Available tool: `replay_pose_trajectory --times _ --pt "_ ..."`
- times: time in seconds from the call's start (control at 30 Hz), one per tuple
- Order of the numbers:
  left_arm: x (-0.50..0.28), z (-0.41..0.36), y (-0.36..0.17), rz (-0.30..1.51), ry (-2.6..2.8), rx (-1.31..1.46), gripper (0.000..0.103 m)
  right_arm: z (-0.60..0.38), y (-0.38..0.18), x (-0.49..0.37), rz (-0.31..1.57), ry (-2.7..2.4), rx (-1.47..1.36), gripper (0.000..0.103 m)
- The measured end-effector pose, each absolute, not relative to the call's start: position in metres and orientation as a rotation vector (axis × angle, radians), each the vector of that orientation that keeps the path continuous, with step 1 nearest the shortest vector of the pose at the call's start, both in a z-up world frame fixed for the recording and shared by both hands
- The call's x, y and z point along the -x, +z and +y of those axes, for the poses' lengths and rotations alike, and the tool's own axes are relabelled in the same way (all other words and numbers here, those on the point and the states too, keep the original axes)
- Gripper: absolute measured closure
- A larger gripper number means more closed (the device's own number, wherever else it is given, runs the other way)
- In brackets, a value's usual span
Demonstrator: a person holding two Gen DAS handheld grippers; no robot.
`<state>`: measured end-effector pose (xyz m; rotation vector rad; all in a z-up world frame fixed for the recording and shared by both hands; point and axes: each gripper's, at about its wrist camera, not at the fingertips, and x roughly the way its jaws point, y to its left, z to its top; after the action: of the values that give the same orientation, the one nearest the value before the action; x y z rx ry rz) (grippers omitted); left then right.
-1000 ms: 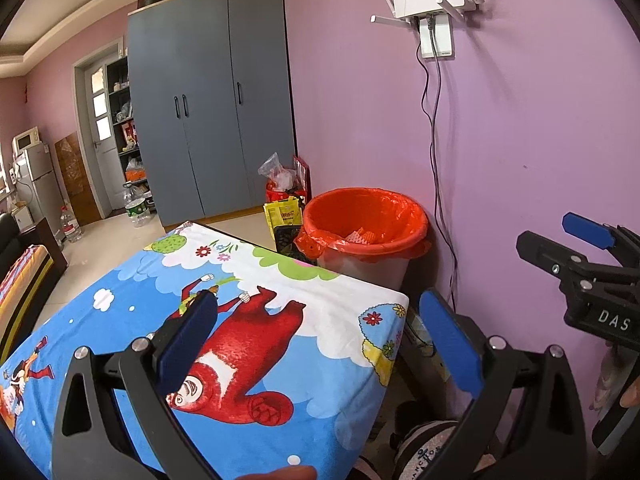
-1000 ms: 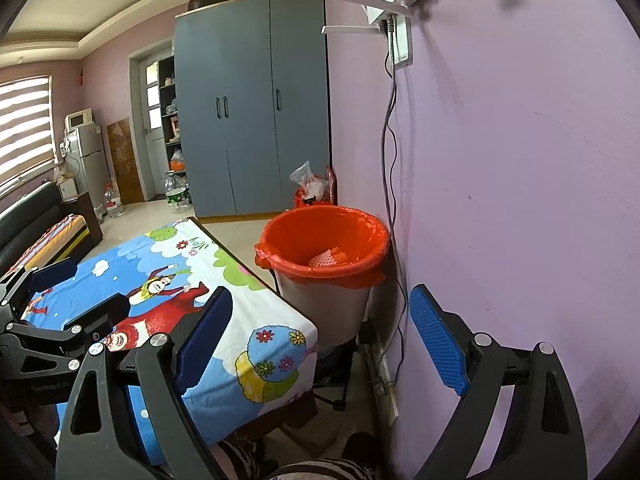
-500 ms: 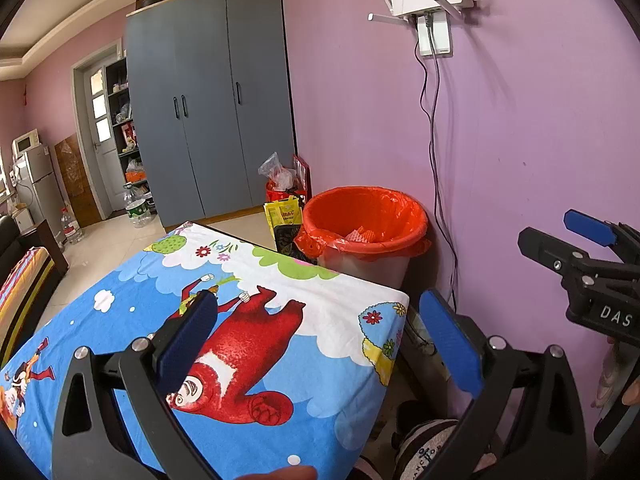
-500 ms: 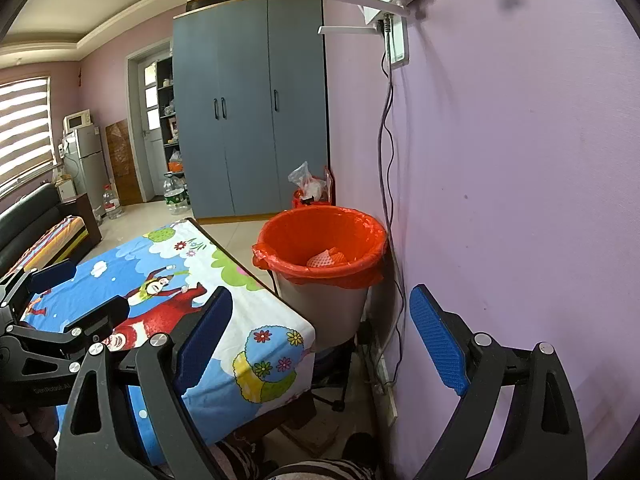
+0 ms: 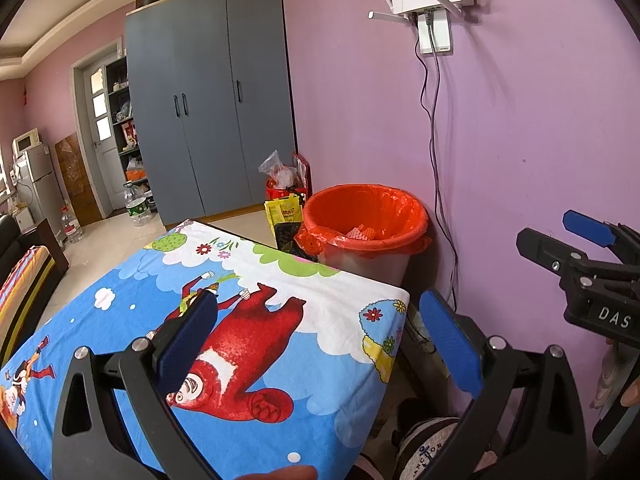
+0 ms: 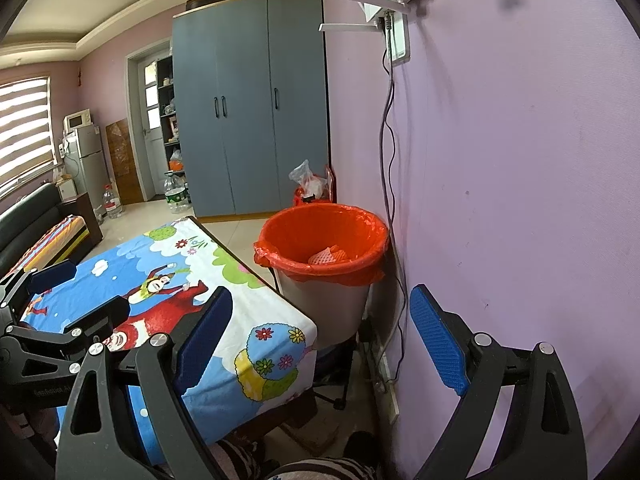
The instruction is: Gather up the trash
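Grippers, left (image 5: 320, 344) and right (image 6: 320, 340), hang wide open and empty over a cartoon tablecloth (image 5: 240, 300). Crumpled trash (image 6: 332, 256) lies inside the orange-lined bin (image 6: 324, 240); it looks light, soft, pinchable anywhere.

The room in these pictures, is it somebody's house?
Probably a home: a tall grey-blue wardrobe, a small fridge with a microwave on top, and a table under a bright cartoon cloth.

right tool (image 6: 320, 340) edged slightly left
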<state>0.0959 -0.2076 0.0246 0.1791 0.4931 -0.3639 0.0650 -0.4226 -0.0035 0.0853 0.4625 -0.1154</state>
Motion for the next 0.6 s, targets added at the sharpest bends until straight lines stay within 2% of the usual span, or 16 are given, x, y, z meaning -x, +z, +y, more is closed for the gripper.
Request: replay_pose_trajectory --times 0.6 --pt "-0.089 -0.196 0.027 0.462 -0.344 -0.135 0.005 -0.412 -0.004 -0.06 0.455 -0.105 -0.078 0.018"
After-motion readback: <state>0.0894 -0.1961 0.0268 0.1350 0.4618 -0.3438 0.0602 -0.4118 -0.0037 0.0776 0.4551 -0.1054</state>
